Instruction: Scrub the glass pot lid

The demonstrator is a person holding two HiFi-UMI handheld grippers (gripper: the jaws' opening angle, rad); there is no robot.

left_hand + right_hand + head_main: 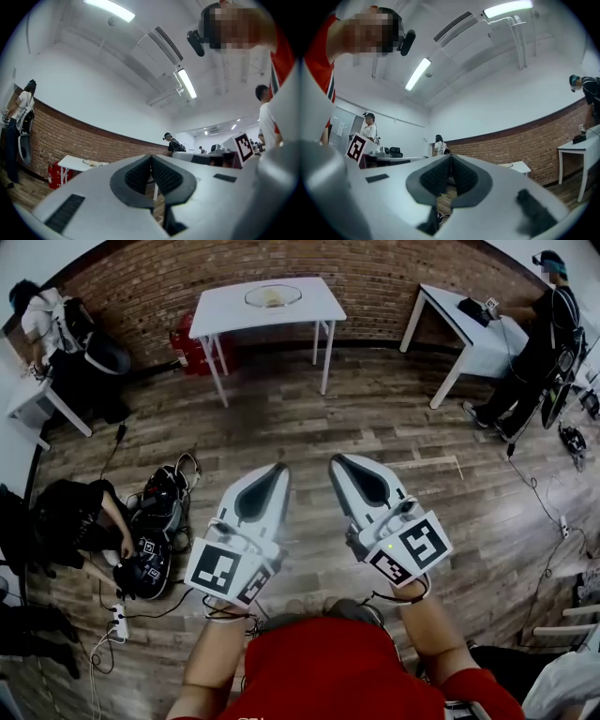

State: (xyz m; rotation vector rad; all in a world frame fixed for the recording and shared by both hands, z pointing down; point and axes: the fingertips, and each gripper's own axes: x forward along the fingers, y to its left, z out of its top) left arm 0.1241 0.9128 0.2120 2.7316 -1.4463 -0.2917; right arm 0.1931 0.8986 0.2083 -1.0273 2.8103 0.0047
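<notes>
The glass pot lid [272,296] lies with something yellowish under it on a white table [309,307] by the brick wall, far ahead of me. I hold both grippers at chest height over the wooden floor, well short of that table. My left gripper [278,470] is shut and holds nothing. My right gripper [339,461] is shut and holds nothing too. In the left gripper view the jaws [151,159] meet pad to pad, with the table and the lid [92,163] small at the left. The right gripper view shows closed jaws [450,157] and the table [520,165] behind.
A second white table [469,338] stands at the far right with a person [544,329] beside it. Another person [56,329] stands at the far left. Red canisters [192,348] sit by the wall. Someone crouches [80,521] by bags and cables [159,512] on the floor.
</notes>
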